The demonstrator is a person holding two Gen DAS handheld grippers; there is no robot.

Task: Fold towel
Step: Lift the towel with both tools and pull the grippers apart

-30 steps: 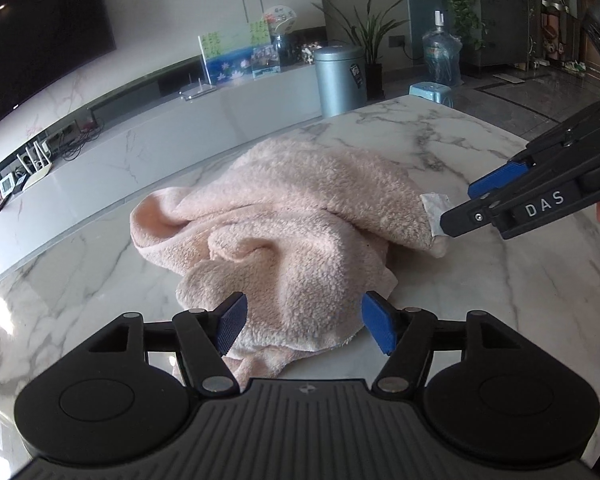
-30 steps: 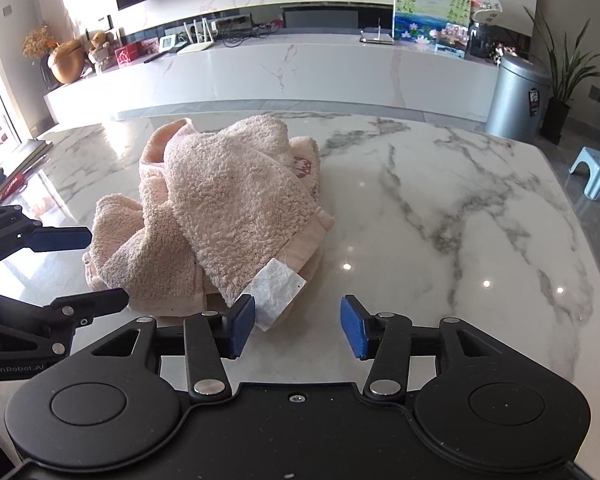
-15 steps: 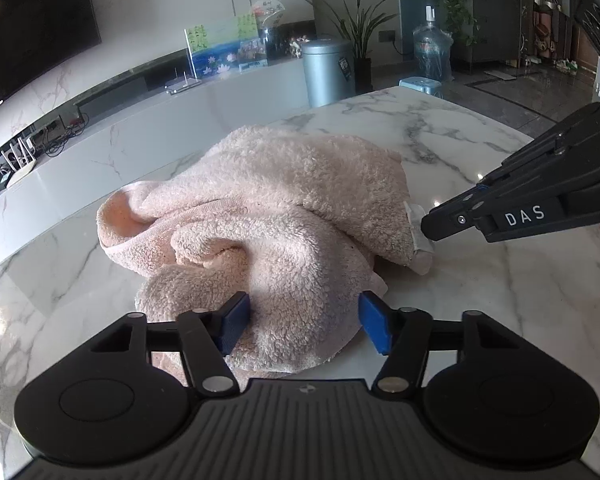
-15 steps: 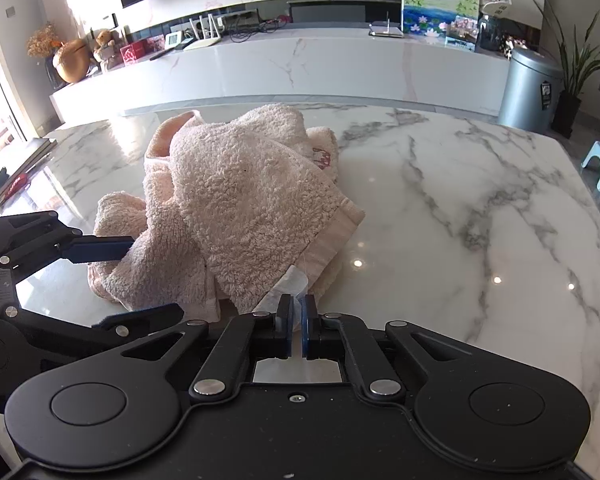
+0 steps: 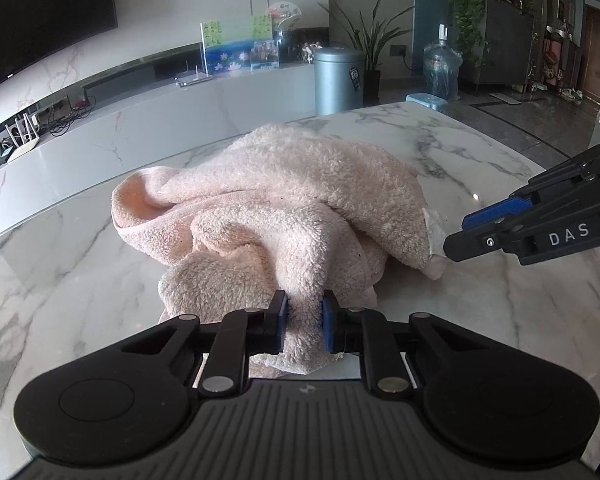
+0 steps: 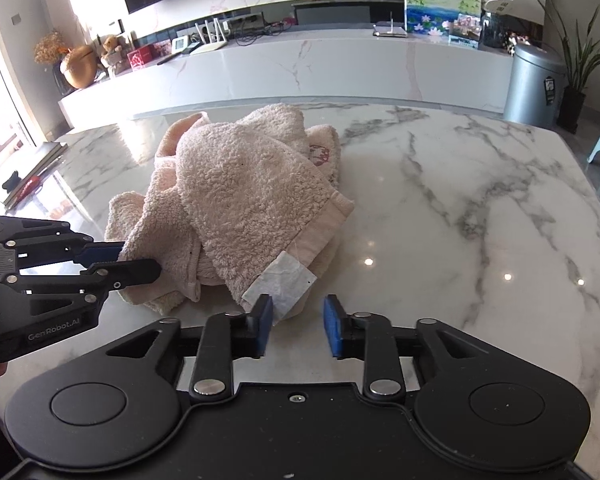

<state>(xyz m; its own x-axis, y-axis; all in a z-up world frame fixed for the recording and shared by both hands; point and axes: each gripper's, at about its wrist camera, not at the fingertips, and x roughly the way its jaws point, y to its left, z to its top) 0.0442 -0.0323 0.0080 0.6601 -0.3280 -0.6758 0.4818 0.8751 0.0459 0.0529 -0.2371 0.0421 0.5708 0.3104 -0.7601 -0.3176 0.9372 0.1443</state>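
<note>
1. Towel (image 5: 284,216): pink, fluffy, crumpled in a loose heap on the marble worktop (image 5: 60,280), lying between the two grippers. In the right wrist view the same towel (image 6: 244,184) sits toward the left half of the worktop (image 6: 480,220), with a flat hemmed edge running along its right side.
2. Label (image 6: 284,280): white fabric tag at the near corner of the towel, pointing toward the right gripper; from the left wrist view the label (image 5: 434,226) shows at the towel's right tip.
3. Left gripper (image 5: 303,322): clenched on a fold at the near edge of the towel, pink cloth bunched between its blue pads. From the right wrist view the left gripper (image 6: 134,262) enters from the left, its tips pressed into the towel's left side.
4. Right gripper (image 6: 297,326): released, jaws apart, holding nothing; its left pad lies just beside the label, at the towel's near corner. From the left wrist view the right gripper (image 5: 456,236) comes in from the right, its tip at the labelled corner.
5. Bin (image 6: 534,80): grey, cylindrical, on the floor beyond the worktop's far right corner.
</note>
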